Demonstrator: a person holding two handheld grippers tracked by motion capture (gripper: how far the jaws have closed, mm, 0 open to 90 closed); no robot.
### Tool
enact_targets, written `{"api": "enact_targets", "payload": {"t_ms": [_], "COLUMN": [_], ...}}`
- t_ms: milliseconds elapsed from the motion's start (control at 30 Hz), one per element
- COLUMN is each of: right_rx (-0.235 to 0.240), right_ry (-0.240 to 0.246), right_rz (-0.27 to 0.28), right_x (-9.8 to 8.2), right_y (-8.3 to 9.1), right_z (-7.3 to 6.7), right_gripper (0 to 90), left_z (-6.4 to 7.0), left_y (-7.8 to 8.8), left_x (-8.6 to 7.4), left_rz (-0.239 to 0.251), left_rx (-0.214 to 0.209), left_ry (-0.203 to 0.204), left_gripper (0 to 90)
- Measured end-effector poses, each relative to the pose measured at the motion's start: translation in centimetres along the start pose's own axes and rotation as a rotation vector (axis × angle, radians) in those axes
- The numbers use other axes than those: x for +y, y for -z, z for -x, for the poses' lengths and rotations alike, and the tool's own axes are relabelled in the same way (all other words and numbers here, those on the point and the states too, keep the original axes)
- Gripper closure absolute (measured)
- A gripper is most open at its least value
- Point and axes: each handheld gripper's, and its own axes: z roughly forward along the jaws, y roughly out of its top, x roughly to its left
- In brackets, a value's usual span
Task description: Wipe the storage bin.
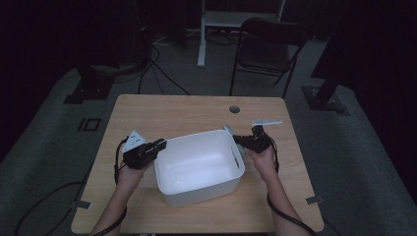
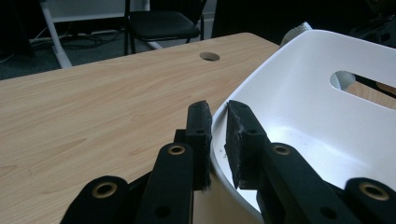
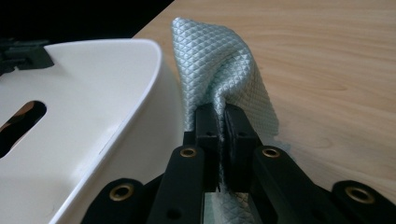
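Observation:
A white plastic bin (image 1: 196, 169) with slotted handles stands in the middle of the wooden table (image 1: 172, 113). My left gripper (image 1: 161, 144) is at the bin's left rim. In the left gripper view its jaws (image 2: 218, 109) straddle the bin's wall (image 2: 303, 84), one pad outside and one inside, clamped on the rim. My right gripper (image 1: 237, 139) is at the bin's right side, shut on a pale teal quilted cloth (image 1: 228, 130). In the right gripper view the cloth (image 3: 224, 60) bulges up from between the closed pads (image 3: 220, 112), just outside the bin's rim (image 3: 93, 93).
A round cable hole (image 1: 234, 109) lies in the table's far right part. A black folding chair (image 1: 265, 49) and a white desk leg (image 1: 201, 39) stand on the dark floor beyond the table. Cables trail across the floor at the left.

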Motion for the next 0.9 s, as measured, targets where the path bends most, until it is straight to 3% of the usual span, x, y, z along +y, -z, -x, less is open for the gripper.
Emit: {"api": "enact_targets", "payload": {"t_ms": [100, 167, 433, 767, 900], "right_rx": [-0.001, -0.004, -0.011, -0.017, 0.002], "right_ry": [-0.008, -0.012, 0.009, 0.055, 0.046], "right_rz": [0.020, 0.056, 0.096, 0.108, 0.129], "right_x": [0.1, 0.3, -0.3, -3.1, -4.6], "right_y": [0.4, 1.9, 5.1, 8.4, 9.7], "right_z": [0.1, 0.3, 0.1, -1.2, -1.5], "right_gripper": [86.2, 86.3, 86.2, 86.2, 86.2], "left_z": [0.0, 0.0, 0.0, 0.0, 0.0], "left_y": [0.0, 0.0, 0.0, 0.0, 0.0], "left_x": [0.0, 0.0, 0.0, 0.0, 0.0], "left_rz": [0.001, 0.001, 0.001, 0.001, 0.001], "left_rx": [-0.002, -0.002, -0.001, 0.001, 0.002], "left_ry": [-0.001, -0.002, -0.001, -0.003, -0.005], "left_gripper": [80.3, 80.3, 80.3, 80.3, 80.3]}}
